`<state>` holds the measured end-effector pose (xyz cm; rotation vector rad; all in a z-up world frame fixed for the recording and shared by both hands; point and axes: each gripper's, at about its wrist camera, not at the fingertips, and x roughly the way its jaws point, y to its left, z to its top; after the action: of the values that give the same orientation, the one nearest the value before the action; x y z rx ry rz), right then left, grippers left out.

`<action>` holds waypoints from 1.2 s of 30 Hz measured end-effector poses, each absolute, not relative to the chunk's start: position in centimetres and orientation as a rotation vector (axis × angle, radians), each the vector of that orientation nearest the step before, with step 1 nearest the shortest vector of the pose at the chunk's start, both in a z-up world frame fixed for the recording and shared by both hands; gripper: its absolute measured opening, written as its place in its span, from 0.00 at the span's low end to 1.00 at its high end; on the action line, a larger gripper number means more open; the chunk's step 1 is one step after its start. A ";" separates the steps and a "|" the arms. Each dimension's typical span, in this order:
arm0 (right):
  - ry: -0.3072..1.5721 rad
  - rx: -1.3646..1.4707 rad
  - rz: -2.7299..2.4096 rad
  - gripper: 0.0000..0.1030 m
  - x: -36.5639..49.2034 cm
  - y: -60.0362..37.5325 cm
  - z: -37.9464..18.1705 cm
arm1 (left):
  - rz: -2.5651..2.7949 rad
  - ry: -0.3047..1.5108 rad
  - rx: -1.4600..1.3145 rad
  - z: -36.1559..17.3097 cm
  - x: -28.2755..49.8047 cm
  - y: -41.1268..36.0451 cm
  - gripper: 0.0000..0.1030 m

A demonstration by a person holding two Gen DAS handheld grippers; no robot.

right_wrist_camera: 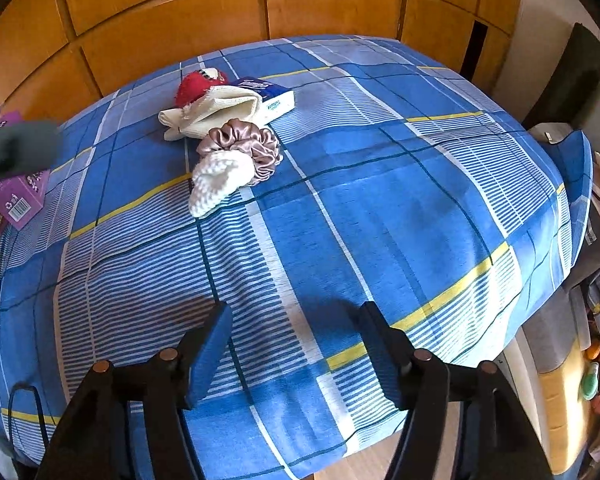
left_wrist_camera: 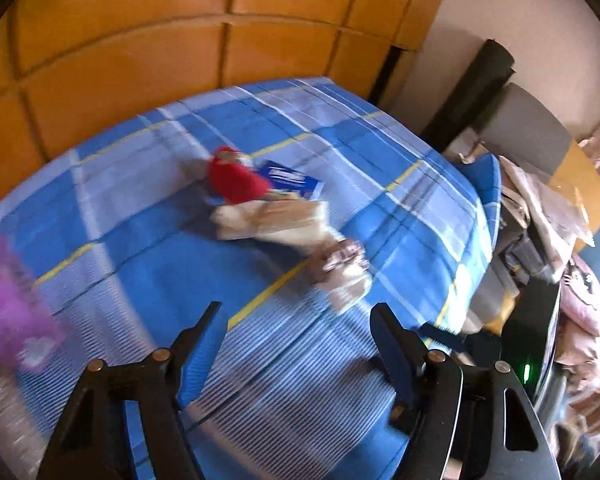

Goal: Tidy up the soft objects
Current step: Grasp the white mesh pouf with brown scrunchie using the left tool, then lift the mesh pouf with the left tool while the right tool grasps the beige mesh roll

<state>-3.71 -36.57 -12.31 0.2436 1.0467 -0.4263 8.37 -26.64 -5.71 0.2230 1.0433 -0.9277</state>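
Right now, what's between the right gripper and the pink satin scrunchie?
Only bare blue plaid bedsheet, per the right wrist view. The right gripper is open and empty; the pink satin scrunchie lies beyond, touching a white knitted piece.

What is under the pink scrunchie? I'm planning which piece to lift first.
The pink scrunchie lies partly on a white knitted piece, overlapping its upper end. Whether anything else sits beneath is hidden.
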 end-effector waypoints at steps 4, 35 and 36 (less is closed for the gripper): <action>1.044 0.255 -0.415 0.66 -3.8 -36.8 -12.3 | -0.963 1.106 0.225 -7.6 9.1 -30.2 0.76; 1.052 0.237 -0.414 0.74 -3.4 -35.5 -12.4 | -0.813 1.033 0.229 -12.8 5.0 -13.0 0.38; 1.058 0.242 -0.412 0.74 -3.3 -35.5 -12.4 | -0.807 1.023 0.220 -12.9 4.8 -12.4 0.38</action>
<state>-3.29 -35.45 -12.38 0.2423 1.0582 -0.4119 4.84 -12.42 -12.87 0.2199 1.0228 -0.8069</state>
